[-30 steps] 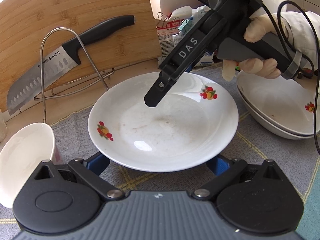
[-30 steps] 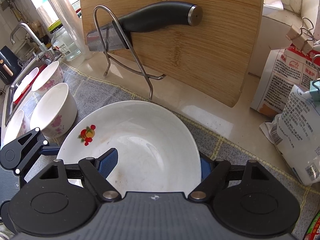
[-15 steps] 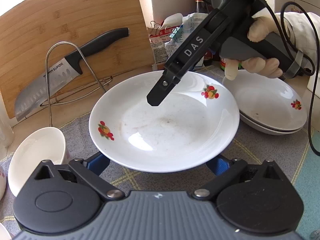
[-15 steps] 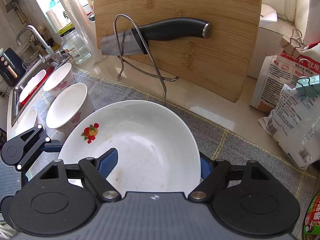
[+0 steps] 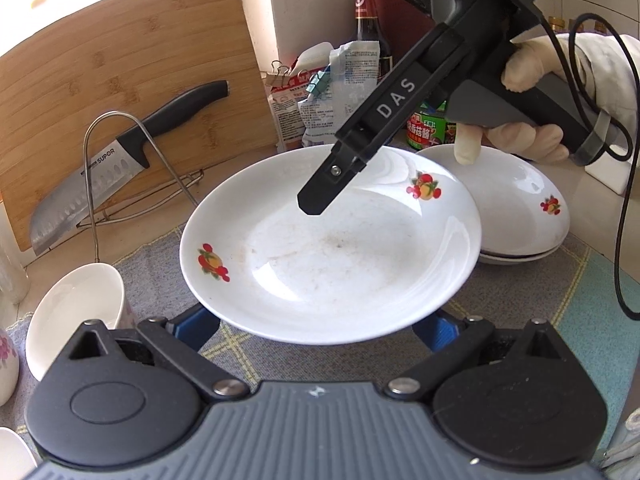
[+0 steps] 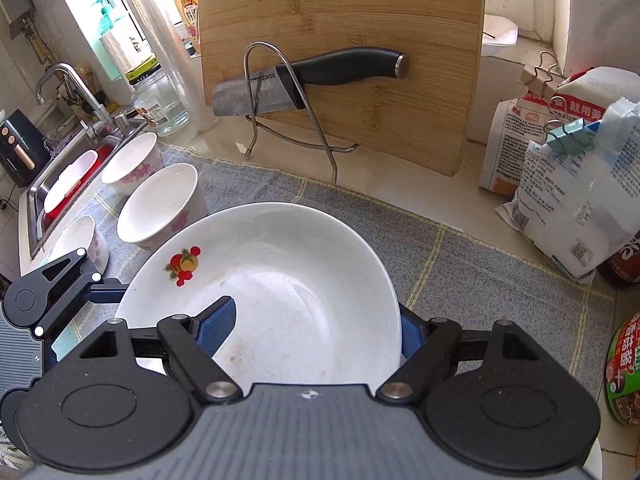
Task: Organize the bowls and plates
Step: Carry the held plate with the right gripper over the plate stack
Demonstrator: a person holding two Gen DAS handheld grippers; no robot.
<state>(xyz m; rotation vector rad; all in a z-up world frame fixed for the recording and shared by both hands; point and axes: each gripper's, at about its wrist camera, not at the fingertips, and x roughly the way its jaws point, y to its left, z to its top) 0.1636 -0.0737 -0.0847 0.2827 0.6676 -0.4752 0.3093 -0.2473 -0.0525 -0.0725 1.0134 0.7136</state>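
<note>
A white plate with fruit prints (image 5: 332,256) is held in the air above the grey mat; it also shows in the right wrist view (image 6: 280,304). My right gripper (image 6: 316,328) is shut on its rim, one finger (image 5: 326,190) inside the plate and one under it. My left gripper (image 5: 320,326) is spread wide under the plate's near edge, its blue fingertips (image 5: 198,326) just showing below the rim. A stack of like plates (image 5: 520,216) sits at the right, partly behind the held plate.
White bowls (image 6: 160,204) with pink flowers stand at the left near the sink (image 6: 60,184). A cutting board (image 6: 340,52) with a knife (image 6: 312,76) on a wire stand leans at the back. Bags (image 6: 576,184) and a jar (image 6: 624,364) are at the right.
The held plate has risen and shifted right toward the plate stack, now overlapping it in the left wrist view. Both grippers moved with it.
</note>
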